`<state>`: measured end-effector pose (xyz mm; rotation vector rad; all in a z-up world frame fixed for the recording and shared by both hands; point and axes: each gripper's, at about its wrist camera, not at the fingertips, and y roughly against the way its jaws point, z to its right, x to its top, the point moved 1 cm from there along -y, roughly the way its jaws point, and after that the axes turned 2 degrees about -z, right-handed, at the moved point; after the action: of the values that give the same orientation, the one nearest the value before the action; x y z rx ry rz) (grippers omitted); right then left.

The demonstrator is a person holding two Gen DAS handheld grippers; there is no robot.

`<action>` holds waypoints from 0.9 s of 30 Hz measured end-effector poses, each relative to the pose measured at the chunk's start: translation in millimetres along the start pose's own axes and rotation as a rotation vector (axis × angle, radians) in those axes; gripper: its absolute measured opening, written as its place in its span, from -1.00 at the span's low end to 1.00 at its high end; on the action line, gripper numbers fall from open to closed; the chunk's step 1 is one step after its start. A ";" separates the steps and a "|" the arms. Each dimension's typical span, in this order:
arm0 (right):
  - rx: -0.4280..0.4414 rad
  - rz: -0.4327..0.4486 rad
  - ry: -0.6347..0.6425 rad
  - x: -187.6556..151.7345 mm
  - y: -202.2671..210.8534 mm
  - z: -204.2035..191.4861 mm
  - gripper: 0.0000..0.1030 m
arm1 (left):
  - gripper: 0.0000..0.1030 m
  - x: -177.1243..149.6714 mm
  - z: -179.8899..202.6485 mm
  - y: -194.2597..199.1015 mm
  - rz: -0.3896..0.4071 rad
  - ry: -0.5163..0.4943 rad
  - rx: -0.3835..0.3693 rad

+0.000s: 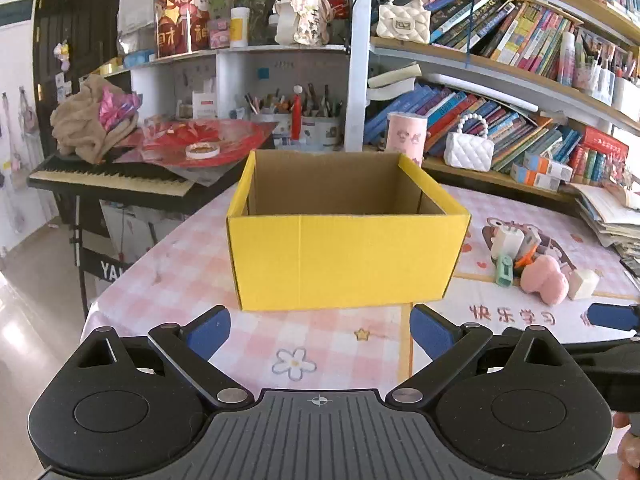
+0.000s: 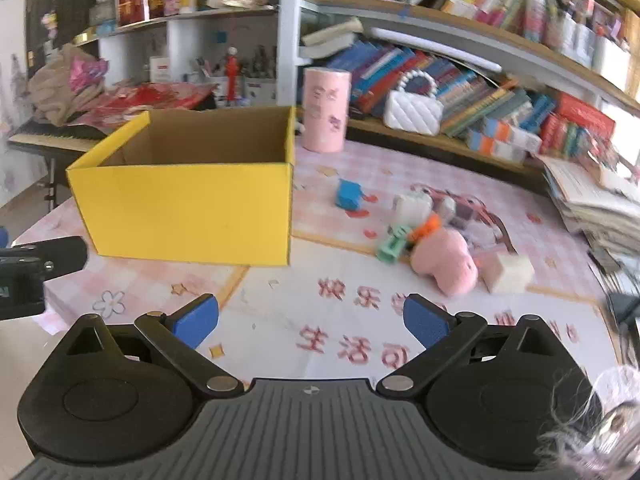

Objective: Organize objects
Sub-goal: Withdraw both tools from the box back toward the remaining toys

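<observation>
**Loose toys lie ahead-right of the right gripper, box waits empty**

Small scattered objects, not yet sorted, sit on the pink checked tablecloth (image 2: pixel 280 320) beyond and to the right of the right gripper (image 2: pixel 312 322), whose blue-padded fingers (image 2: pixel 424 324) are spread wide with nothing between them. Nearest along that line are the pink plush toy (image 2: pixel 444 258) and the cream foam cube (image 2: pixel 508 274), which sits just beside it on the far-right side. Just behind come a mint-green plastic clip (image 2: pixel 390 246), touching or nearly touching an orange piece, and a white blocky toy (image 2: pixel 412 206); a small blue plastic block (image 2: pixel 348 195) lies apart, farther on and more central. The plush's long axis runs roughly across the fingers' closing line, slanting from near-right to far-left.

The left gripper (image 1: pixel 320 334), equally wide and empty, points straight at the open yellow cardboard box (image 1: pixel 344 256), which stands just ahead of its fingertips; what shows of its inside is bare. From the right gripper, the box lies ahead-left.

The right gripper is judged the nearer one for the pile, level and low over the cloth; the left hovers squarely before the box.
</observation>
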<state>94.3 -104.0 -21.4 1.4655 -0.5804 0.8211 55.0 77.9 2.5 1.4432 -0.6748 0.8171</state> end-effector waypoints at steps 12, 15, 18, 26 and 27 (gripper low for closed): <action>-0.065 -0.046 -0.071 -27.2 21.0 11.2 0.95 | 0.90 -25.0 12.4 9.7 -0.076 -0.052 -0.066; -0.080 -0.046 -0.075 -33.1 27.8 15.3 0.95 | 0.90 -27.0 15.9 10.6 -0.091 -0.055 -0.096; -0.101 -0.050 -0.085 -40.0 35.1 19.8 0.95 | 0.90 -29.2 21.8 10.7 -0.105 -0.066 -0.132; -0.176 -0.068 -0.146 -57.0 52.1 38.4 0.95 | 0.90 -36.3 46.2 13.7 -0.118 -0.119 -0.214; -0.186 -0.069 -0.153 -59.2 54.1 41.2 0.95 | 0.90 -36.7 48.9 13.9 -0.120 -0.124 -0.224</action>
<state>21.7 -156.4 -31.5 1.3766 -0.6980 0.5880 26.5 25.8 -17.7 1.3234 -0.7415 0.5441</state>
